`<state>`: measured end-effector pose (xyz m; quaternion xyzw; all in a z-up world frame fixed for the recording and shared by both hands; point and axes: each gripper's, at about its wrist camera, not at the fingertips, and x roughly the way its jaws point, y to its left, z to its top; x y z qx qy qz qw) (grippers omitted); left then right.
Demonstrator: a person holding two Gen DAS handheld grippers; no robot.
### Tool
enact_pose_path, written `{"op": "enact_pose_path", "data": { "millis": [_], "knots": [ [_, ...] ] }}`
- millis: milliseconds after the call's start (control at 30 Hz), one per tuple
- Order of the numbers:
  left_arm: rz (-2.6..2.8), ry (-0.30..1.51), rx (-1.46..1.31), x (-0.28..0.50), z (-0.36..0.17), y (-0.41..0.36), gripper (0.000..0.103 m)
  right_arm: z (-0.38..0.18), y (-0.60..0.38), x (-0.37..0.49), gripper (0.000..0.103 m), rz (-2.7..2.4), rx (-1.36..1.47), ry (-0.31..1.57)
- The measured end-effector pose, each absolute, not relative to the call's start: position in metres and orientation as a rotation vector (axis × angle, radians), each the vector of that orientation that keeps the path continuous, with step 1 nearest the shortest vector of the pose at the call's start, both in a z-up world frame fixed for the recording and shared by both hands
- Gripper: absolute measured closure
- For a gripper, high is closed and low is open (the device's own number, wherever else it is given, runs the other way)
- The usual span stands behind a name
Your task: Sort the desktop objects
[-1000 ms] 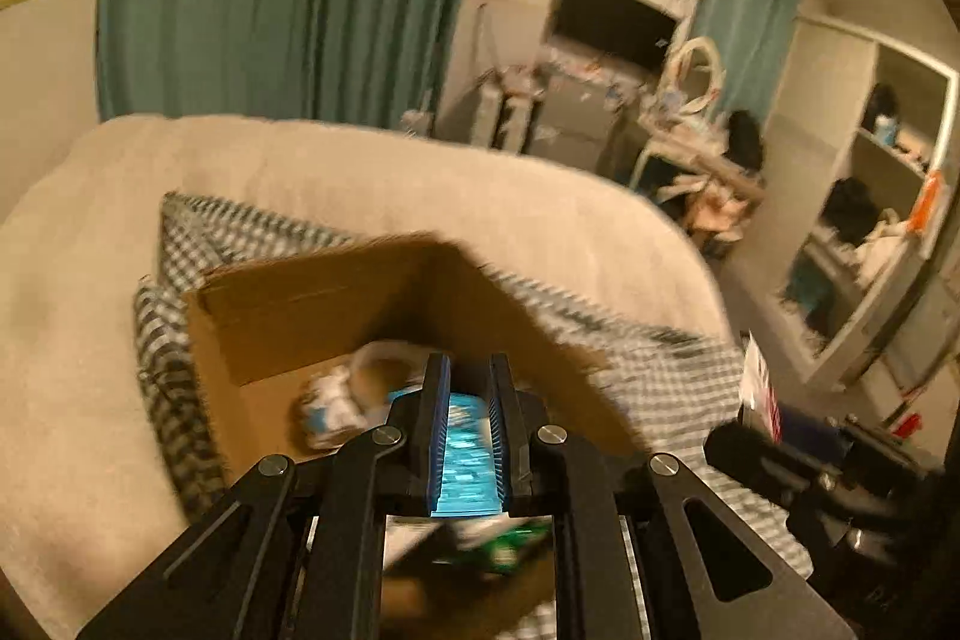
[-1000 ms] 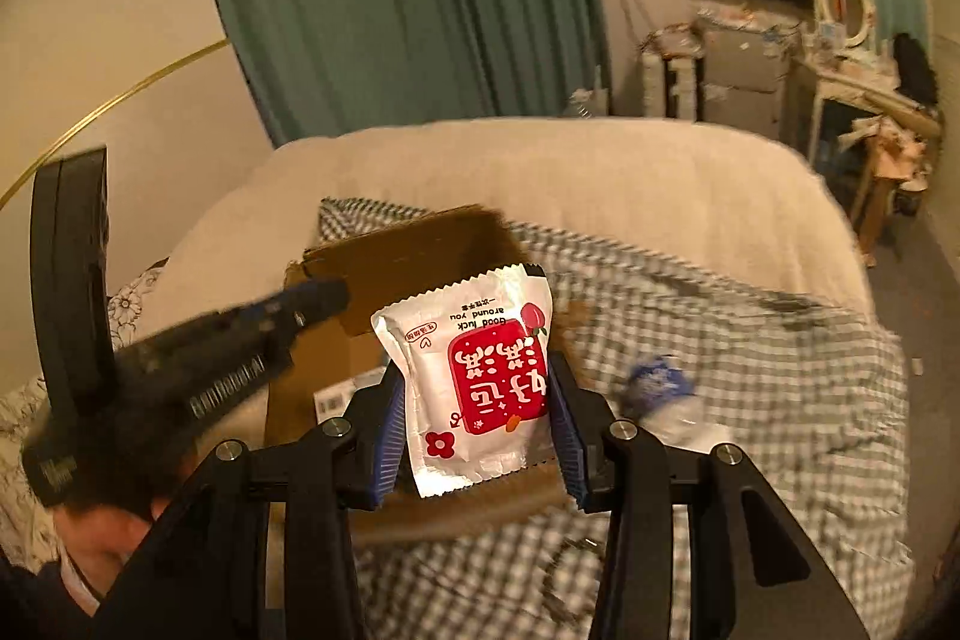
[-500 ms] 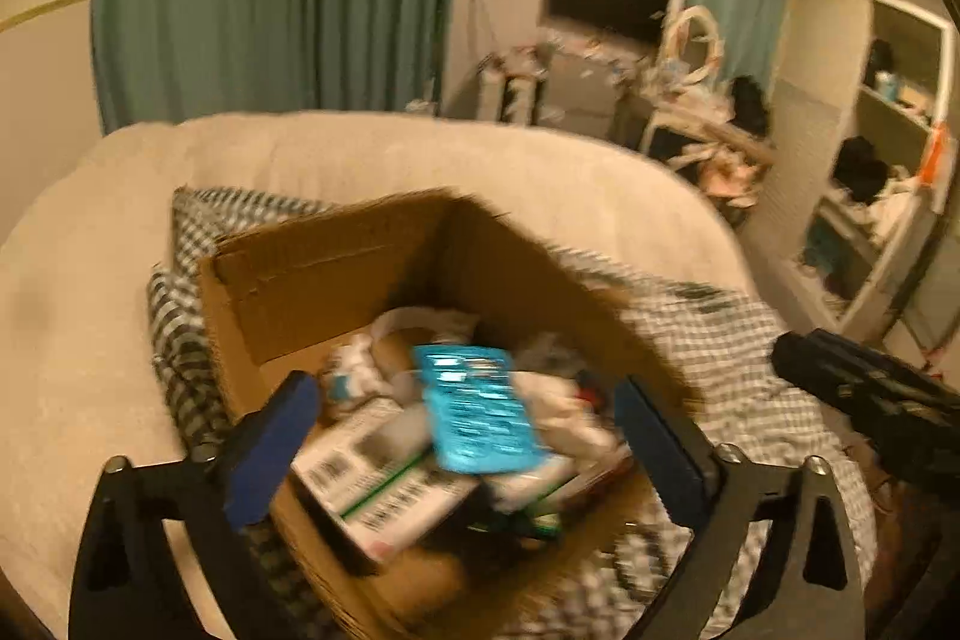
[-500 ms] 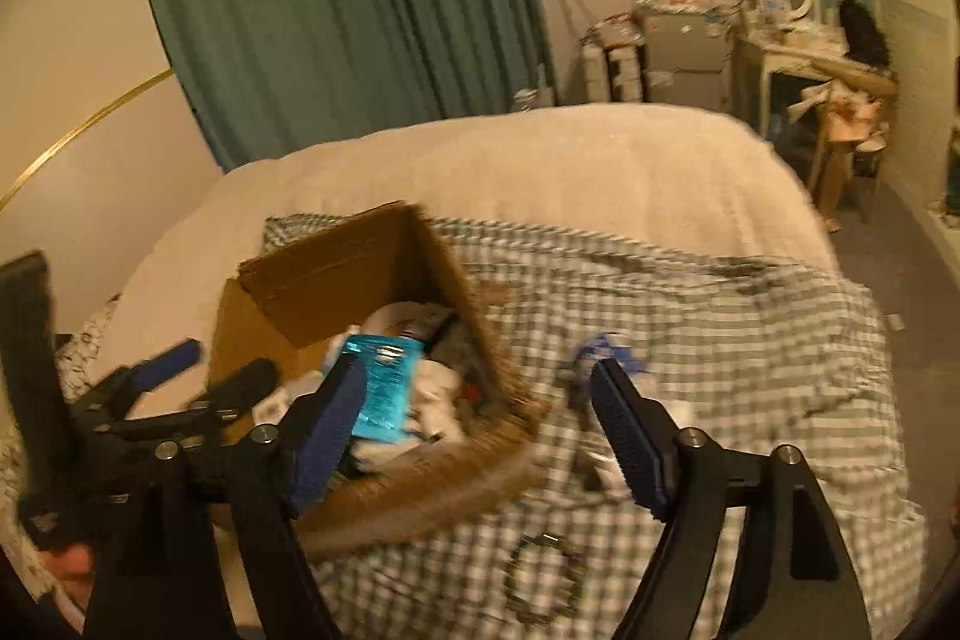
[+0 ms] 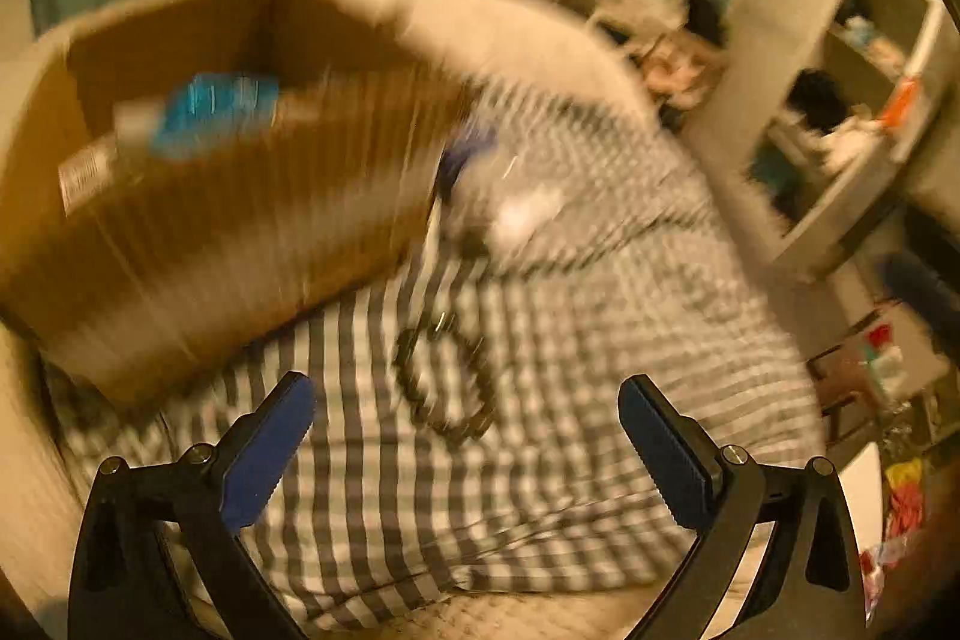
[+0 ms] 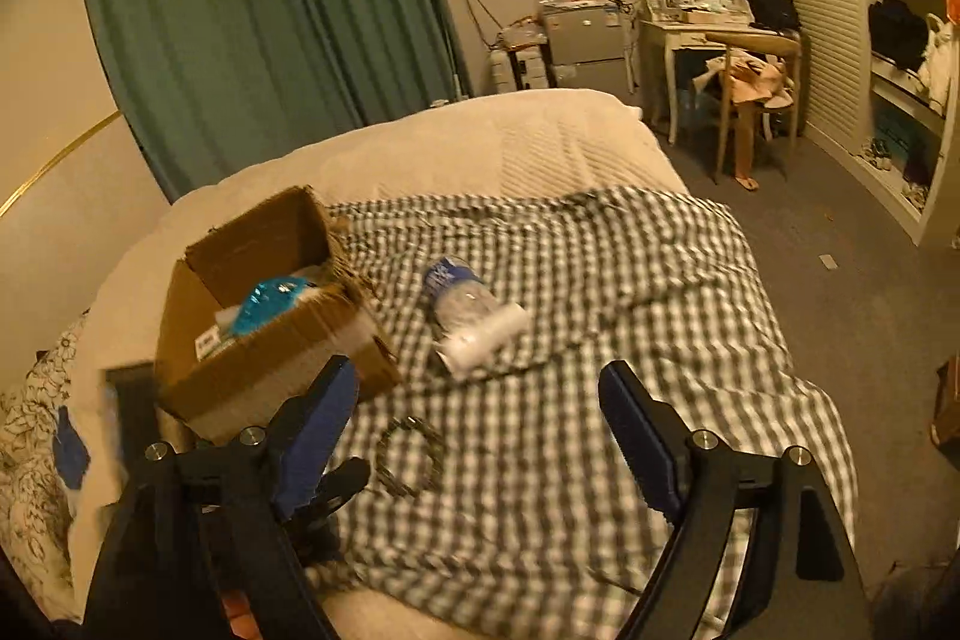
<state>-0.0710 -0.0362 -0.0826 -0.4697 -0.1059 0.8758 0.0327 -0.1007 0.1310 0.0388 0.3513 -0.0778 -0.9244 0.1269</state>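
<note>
Two empty hand-held grippers hang over a bed draped in a grey-and-white checked cloth (image 6: pixel 600 448), midway through a sorting job. The left gripper (image 5: pixel 465 451), its blue-padded jaws spread wide and holding nothing, looks down at a dark beaded bracelet ring (image 5: pixel 444 376) lying flat on the cloth just beyond its fingertips; that view is heavily smeared by motion. The right gripper (image 6: pixel 477 436) is likewise wide apart and empty, with the same ring (image 6: pixel 408 457) lying on the cloth near its left finger.

The open brown cardboard box (image 6: pixel 264 334) sits on the cloth to the left and already holds several items, among them a shiny blue foil packet (image 6: pixel 264 307) near the top; the rest of its contents cannot be made out. Just right of the box lies a clear plastic bottle with a blue label (image 6: pixel 471 313), on its side, apart from the ring.

The step in hand appears to be a reach for the next loose object, with the ring and the bottle left to be sorted. The ring looks the likely target of the left gripper: that calls for lowering the jaws astride one side of the loop, close to the cloth, and closing without pinching the fabric along with it. The bottle, being round, may roll when nudged.
</note>
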Motion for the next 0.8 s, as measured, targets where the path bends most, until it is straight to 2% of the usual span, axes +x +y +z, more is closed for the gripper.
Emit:
{"op": "enact_pose_path", "data": {
  "millis": [67, 300, 367, 400, 433, 467, 500, 567, 700, 800],
  "knots": [
    [2.718, -0.341, -1.513, -0.081, -0.105, -0.034, 0.001, 0.031, 0.143, -0.097, 0.017, -2.704, 1.025, -0.219],
    [2.759, -0.153, -1.669, -0.125, -0.152, -0.011, 0.003, -0.012, 0.168, -0.113, 0.017, -2.659, 1.103, -0.297],
    [2.754, -0.105, -1.711, -0.132, -0.164, -0.005, 0.007, -0.025, 0.171, -0.124, 0.017, -2.645, 1.131, -0.31],
    [2.75, -0.061, -1.716, -0.133, -0.167, -0.001, 0.012, -0.031, 0.173, -0.128, 0.017, -2.638, 1.144, -0.308],
    [2.76, -0.015, -1.69, -0.132, -0.166, 0.002, 0.036, -0.036, 0.173, -0.132, 0.017, -2.636, 1.155, -0.303],
    [2.786, 0.021, -1.646, -0.129, -0.16, 0.005, 0.067, -0.041, 0.173, -0.136, 0.017, -2.638, 1.162, -0.299],
    [2.81, 0.015, -1.605, -0.126, -0.155, 0.004, 0.082, -0.047, 0.171, -0.144, 0.017, -2.631, 1.175, -0.298],
    [2.797, -0.108, -1.559, -0.118, -0.15, -0.001, 0.092, -0.055, 0.169, -0.157, 0.017, -2.621, 1.189, -0.313],
    [2.867, -0.137, -1.457, -0.105, -0.139, -0.003, 0.092, -0.065, 0.148, -0.187, 0.017, -2.582, 1.19, -0.33],
    [2.924, -0.276, -1.372, -0.097, -0.125, -0.017, 0.092, -0.075, 0.125, -0.209, 0.017, -2.538, 1.21, -0.325]
  ]
}}
